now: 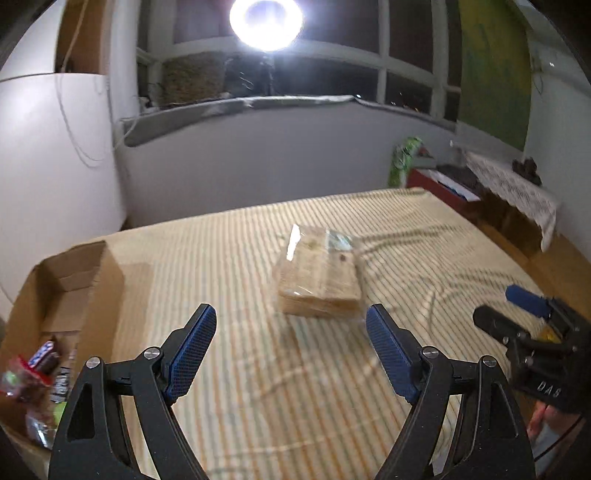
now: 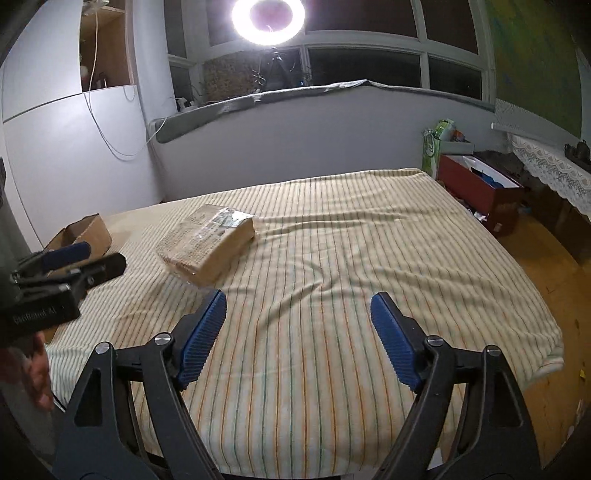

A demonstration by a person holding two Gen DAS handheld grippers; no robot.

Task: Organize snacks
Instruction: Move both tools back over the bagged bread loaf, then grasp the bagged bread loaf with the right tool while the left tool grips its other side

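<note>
A clear-wrapped pack of tan wafers (image 1: 319, 278) lies on the striped cloth of the table (image 1: 258, 387), just beyond my left gripper (image 1: 291, 317), which is open and empty. The pack also shows in the right wrist view (image 2: 207, 245), ahead and to the left of my right gripper (image 2: 297, 306), which is open and empty above the cloth. An open cardboard box (image 1: 62, 295) stands at the table's left edge and holds several wrapped snacks (image 1: 33, 373). The right gripper shows at the right in the left wrist view (image 1: 517, 306).
The table (image 2: 332, 258) ends at the right over a wooden floor (image 2: 554, 277). A red box (image 2: 487, 192) and a green bag (image 2: 434, 147) stand by the far wall. A ring light (image 2: 267, 16) shines on the windowsill. The cardboard box (image 2: 85, 232) sits far left.
</note>
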